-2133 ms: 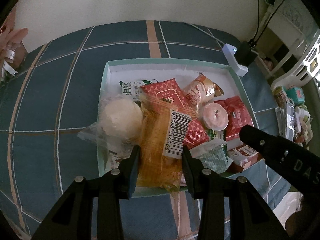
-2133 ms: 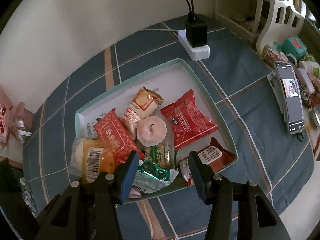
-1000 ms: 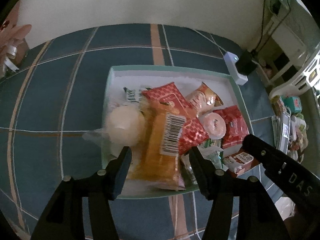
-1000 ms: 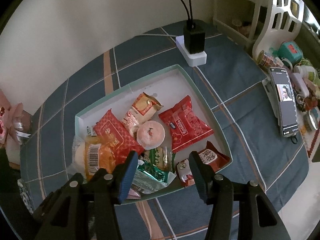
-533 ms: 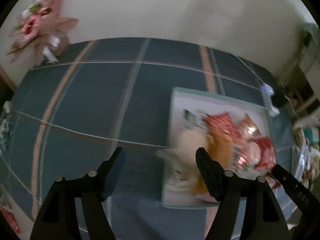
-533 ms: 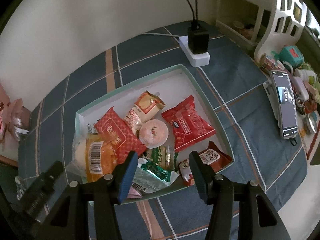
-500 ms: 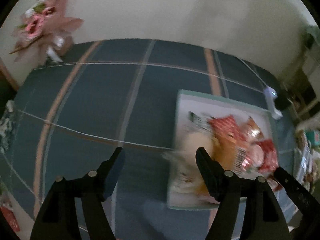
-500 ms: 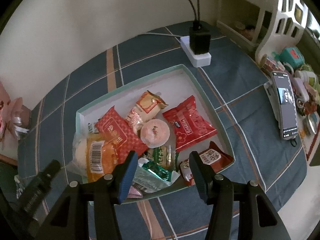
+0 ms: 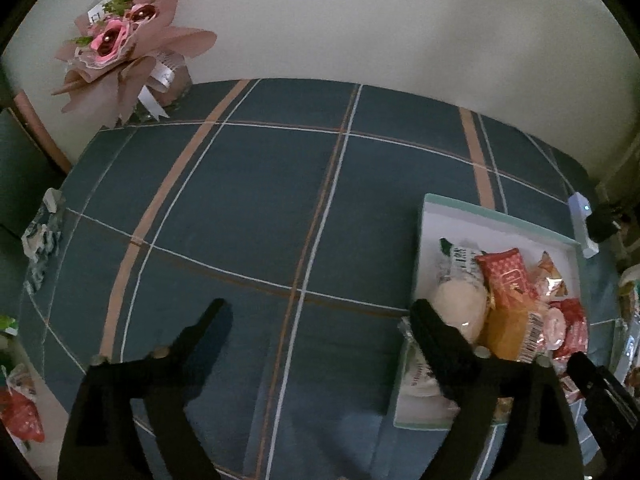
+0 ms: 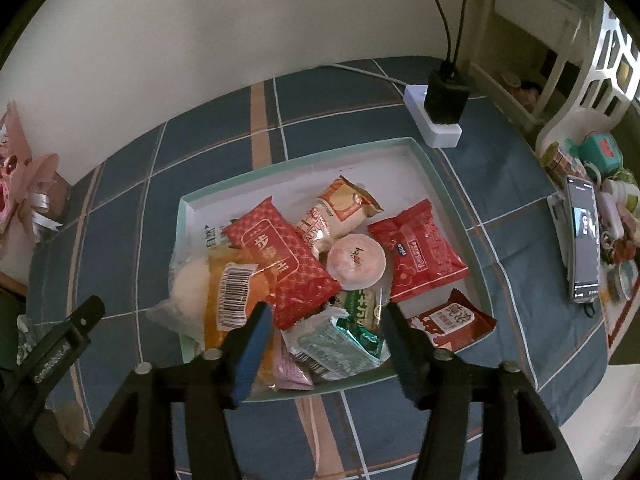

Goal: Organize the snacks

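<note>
L hand-held gripper [image 9: 316, 316] spread wide, empty – R hand-held gripper [image 10: 326, 324] part-spread over 1 tray [image 10: 452, 196], 3 red packs

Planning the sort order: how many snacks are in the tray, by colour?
Red packets: 3
Green packets: 2
Orange packet: 1
Cream packet: 1
Purple packet: 1
White packet, half hidden: 1
Pale round cake: 1
White bun: 1
Total in the tray: 11
</note>
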